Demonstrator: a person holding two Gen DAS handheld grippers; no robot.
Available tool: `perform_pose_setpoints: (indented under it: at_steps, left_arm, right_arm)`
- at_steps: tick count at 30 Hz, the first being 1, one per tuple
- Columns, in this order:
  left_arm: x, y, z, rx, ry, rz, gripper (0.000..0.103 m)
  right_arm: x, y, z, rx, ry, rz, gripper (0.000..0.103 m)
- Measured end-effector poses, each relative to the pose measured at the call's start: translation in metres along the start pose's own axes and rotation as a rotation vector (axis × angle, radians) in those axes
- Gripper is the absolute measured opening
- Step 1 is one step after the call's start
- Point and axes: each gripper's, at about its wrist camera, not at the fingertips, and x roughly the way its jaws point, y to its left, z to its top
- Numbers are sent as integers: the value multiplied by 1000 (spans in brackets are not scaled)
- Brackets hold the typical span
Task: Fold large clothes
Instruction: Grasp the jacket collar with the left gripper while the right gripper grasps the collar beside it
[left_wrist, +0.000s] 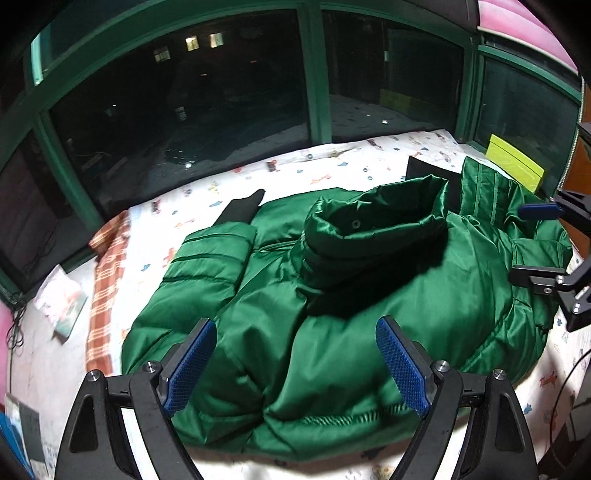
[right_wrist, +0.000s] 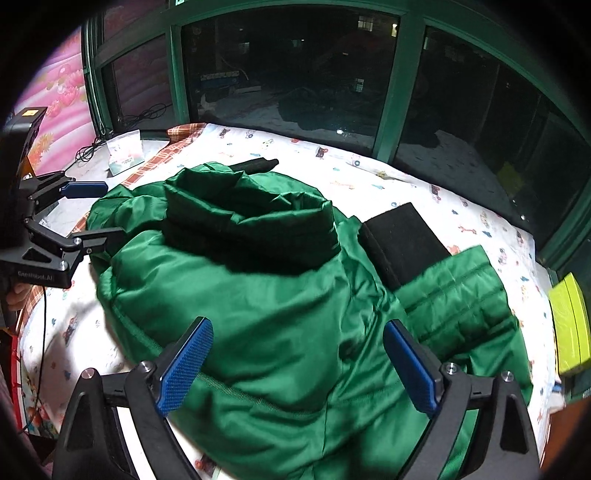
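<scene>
A shiny green puffer jacket (left_wrist: 351, 288) (right_wrist: 277, 295) lies spread on a bed with a white patterned sheet (left_wrist: 332, 162) (right_wrist: 406, 184). Its collar (left_wrist: 369, 229) (right_wrist: 251, 218) is bunched up on top. One quilted sleeve (left_wrist: 207, 266) lies at its left and the other (right_wrist: 458, 295) at its right. My left gripper (left_wrist: 295, 325) (right_wrist: 112, 210) hovers open over the jacket's near left part, nothing between its blue pads (left_wrist: 192, 369). My right gripper (right_wrist: 298, 326) (left_wrist: 524, 243) hangs open over the near right part, also empty.
A black block (right_wrist: 399, 240) (left_wrist: 424, 170) lies on the sheet beside the right sleeve. A yellow-green box (left_wrist: 513, 162) (right_wrist: 570, 332) sits at the bed's right edge. A plaid cloth (left_wrist: 110, 280), a packet (left_wrist: 61, 302) and cables (right_wrist: 88, 147) lie left. Dark green-framed windows (left_wrist: 314, 74) back the bed.
</scene>
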Motion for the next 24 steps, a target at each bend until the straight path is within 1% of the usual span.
perform_pose_setpoints:
  at_steps: [1,6,11,13,15,17,18,19,20,22,23,24]
  left_arm:
    - [6,0,3,7,1,-11,93]
    - [32,-3,17,52,7,-16,93]
    - [59,-3,34,92,21,-44,93]
    - [70,-4,39,105,33,-42,91]
    - [81,-4,44,109,48,-46,91]
    - [92,-4,49,99,60,-71,89]
    - [96,-4,51,98,65,-84,85]
    - [100,-3,52,99,67,-97,78]
    - [103,-2,54,99,69,-111,75]
    - [109,-2,58,91,76,-141,60]
    - [111,-2,59,85,73,-151,54]
    - [111,-2,61,79,68,-176,42]
  right_arm:
    - [5,-1,3,-11,-1,1,101]
    - [25,-7,17,-21,-2,16,100]
    - [50,-10,30,-50,0,21,100]
    - [60,-11,36,-60,3,20,100]
    - [68,-13,41,-65,2,30,100]
    - [76,-14,45,-68,2,38,99]
    - [80,-14,46,-70,5,51,96]
    - [82,-14,47,-72,4,68,90]
    - [84,-14,48,-74,5,78,87]
    - [89,-13,50,-74,15,84,76]
    - [90,-12,50,-75,17,82,73]
    - [89,-11,50,-79,16,80,66]
